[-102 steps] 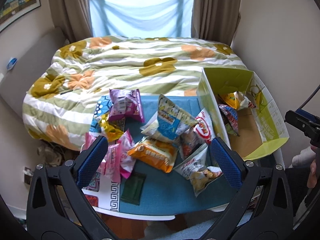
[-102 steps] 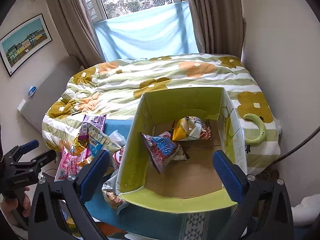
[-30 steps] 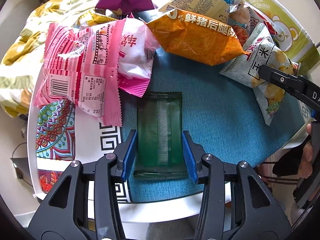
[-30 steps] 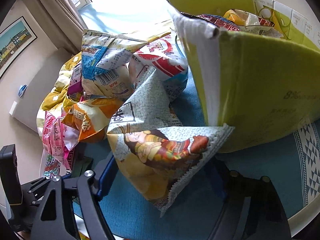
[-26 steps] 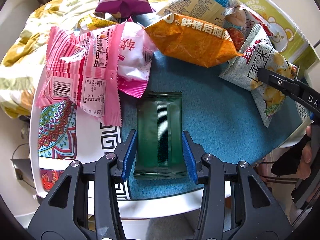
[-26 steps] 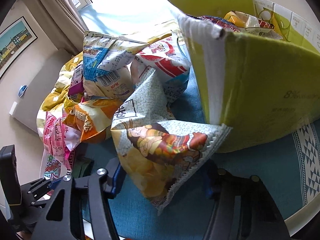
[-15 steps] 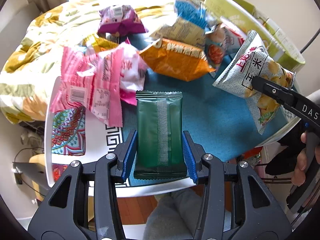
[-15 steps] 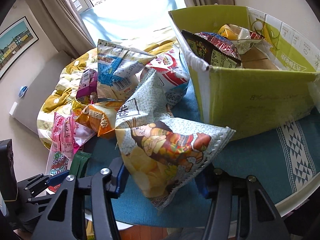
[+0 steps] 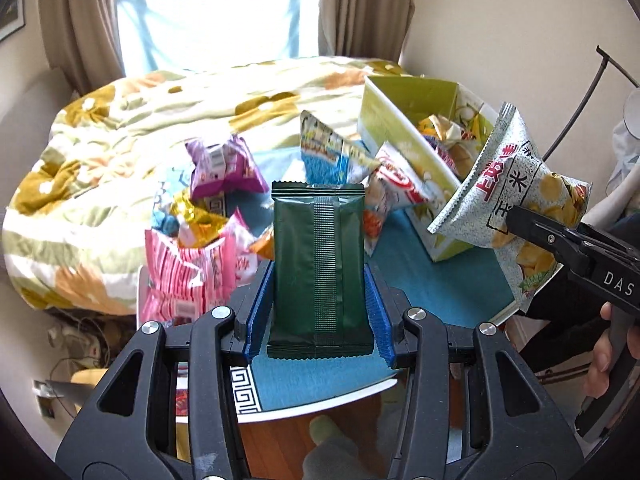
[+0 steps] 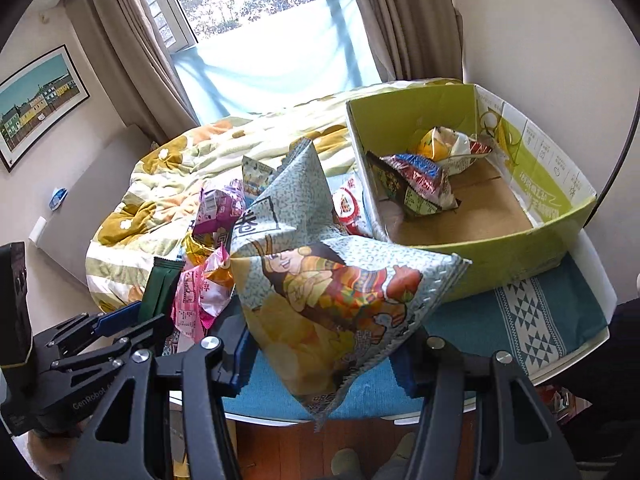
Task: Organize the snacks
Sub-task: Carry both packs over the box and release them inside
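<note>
My left gripper (image 9: 319,312) is shut on a dark green packet (image 9: 319,268) and holds it upright above the table's front edge; the packet also shows in the right wrist view (image 10: 160,284). My right gripper (image 10: 324,352) is shut on a grey-green chip bag (image 10: 320,280), lifted in front of the green cardboard box (image 10: 520,248); the bag also shows in the left wrist view (image 9: 516,204). The box (image 9: 400,132) holds a few snack bags (image 10: 416,188). Loose snacks lie on the table: a pink bag (image 9: 188,272), a purple bag (image 9: 224,168), a blue-white bag (image 9: 332,156).
The table has a teal patterned cloth (image 10: 520,324) and a white rim (image 9: 320,402). A bed with a flowered quilt (image 9: 120,128) lies behind it, under a window with curtains (image 10: 256,24). A wall stands right of the box.
Both grippers have risen from the table with their packets. The green packet left the cloth and the chip bag came up level with the box rim.
</note>
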A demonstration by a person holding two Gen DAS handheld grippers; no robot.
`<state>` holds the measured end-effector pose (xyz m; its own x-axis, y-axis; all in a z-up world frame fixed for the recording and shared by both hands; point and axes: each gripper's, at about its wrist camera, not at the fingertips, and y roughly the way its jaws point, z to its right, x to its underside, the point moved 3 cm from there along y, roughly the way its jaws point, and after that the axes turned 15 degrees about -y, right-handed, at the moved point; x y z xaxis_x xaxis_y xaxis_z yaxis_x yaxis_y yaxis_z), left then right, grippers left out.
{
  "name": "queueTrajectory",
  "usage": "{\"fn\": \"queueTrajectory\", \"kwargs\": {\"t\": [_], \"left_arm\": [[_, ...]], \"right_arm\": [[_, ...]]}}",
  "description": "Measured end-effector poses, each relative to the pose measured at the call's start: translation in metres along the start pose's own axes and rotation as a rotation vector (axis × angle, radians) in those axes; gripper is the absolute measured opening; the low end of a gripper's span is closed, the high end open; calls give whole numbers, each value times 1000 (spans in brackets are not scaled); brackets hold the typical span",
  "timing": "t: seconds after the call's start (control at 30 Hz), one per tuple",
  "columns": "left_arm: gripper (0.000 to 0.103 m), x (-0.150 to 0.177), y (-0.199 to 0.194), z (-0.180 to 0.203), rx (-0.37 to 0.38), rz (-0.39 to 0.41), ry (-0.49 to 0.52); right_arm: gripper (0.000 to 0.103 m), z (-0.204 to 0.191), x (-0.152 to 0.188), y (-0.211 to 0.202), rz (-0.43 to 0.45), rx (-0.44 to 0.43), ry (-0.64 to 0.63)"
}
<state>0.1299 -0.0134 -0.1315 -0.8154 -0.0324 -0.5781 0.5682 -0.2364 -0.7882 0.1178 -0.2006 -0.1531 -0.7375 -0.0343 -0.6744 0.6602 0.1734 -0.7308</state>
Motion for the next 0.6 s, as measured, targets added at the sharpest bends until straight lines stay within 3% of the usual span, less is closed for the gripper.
{"fn": "queueTrajectory", "kwargs": {"t": [0.23,0.6], "left_arm": [[40,-38,-1,63,36,59,6],[40,-71,76,212,78,10,-15]], "right_arm": [[51,47,-31,-26,38,21,1],[51,171,-57,-21,-3,17,-24]]}}
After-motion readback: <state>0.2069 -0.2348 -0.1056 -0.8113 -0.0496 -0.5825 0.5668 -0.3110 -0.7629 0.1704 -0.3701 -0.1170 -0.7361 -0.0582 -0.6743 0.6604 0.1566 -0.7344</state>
